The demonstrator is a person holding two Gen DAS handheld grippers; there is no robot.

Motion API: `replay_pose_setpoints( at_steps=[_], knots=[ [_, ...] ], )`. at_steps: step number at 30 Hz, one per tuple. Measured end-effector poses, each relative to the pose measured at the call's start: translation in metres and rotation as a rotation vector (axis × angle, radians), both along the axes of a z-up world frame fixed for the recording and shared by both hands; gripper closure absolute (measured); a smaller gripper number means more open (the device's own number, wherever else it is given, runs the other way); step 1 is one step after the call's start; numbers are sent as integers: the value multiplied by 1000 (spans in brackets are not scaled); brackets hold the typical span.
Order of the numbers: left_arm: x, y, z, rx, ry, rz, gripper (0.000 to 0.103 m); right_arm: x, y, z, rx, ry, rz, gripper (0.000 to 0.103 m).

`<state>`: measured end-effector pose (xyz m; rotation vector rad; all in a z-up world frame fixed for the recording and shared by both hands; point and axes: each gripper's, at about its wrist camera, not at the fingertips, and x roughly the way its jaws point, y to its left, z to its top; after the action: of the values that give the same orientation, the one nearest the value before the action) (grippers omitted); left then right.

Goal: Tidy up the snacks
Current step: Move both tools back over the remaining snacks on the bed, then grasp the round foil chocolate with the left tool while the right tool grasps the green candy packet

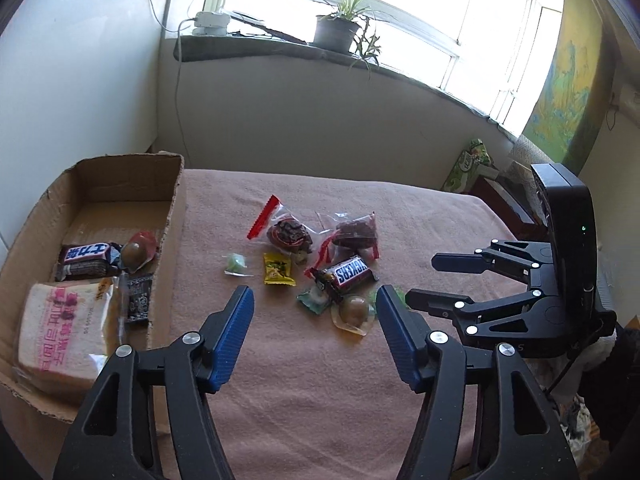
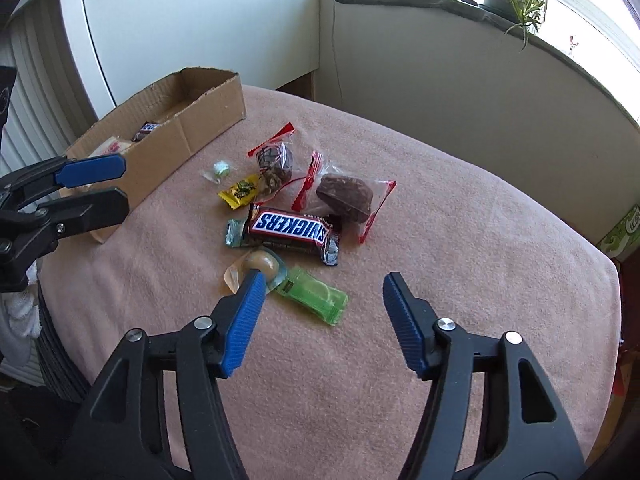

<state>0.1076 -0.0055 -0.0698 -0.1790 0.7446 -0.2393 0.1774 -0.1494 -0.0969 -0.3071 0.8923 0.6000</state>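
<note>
A pile of snacks lies on the pink cloth: a Snickers bar (image 1: pixel 349 273) (image 2: pixel 291 229), a yellow candy (image 1: pixel 277 269) (image 2: pixel 239 191), two clear bags with dark treats (image 1: pixel 289 233) (image 2: pixel 343 197), a jelly cup (image 1: pixel 353 309) (image 2: pixel 262 263) and a green packet (image 2: pixel 316 294). A cardboard box (image 1: pixel 176 216) (image 2: pixel 192 128) at the left holds a bread pack (image 1: pixel 64 328), a chocolate bar (image 1: pixel 86 258) and a jelly cup. My left gripper (image 1: pixel 314 294) (image 2: pixel 120 184) is open above the cloth, near the box. My right gripper (image 2: pixel 322 280) (image 1: pixel 420 278) is open and empty, just before the green packet.
A windowsill with a potted plant (image 1: pixel 336 30) runs behind the table. A white cabinet (image 2: pixel 180 20) stands behind the box. A green carton (image 1: pixel 468 168) sits off the table's far right edge.
</note>
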Motion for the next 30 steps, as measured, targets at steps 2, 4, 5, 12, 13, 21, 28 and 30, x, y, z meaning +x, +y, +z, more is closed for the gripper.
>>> replay_pose_setpoints(
  at_steps=[2,4,5,12,13,21,28,30],
  knots=[
    [5,-9,-8,-6,24,-27,51,-3,3,-8,-24,8,38,50],
    [7,-18,-15,-6,42,-46,55,-4,4,-15,-35,16,62,50],
    [10,-22,-19,-6,52,-56,59,-3,4,-18,-36,20,69,50],
    [26,-44,-36,18,106,-94,70,12,3,-30,-68,24,115,54],
    [28,-45,-38,25,110,-95,71,13,4,-31,-70,23,125,54],
    [40,-57,-48,87,132,-95,74,16,8,-39,-82,26,190,54],
    [47,-58,-55,104,135,-114,75,21,10,-43,-70,35,214,58],
    [48,-59,-56,103,135,-120,76,21,9,-43,-63,43,220,61]
  ],
)
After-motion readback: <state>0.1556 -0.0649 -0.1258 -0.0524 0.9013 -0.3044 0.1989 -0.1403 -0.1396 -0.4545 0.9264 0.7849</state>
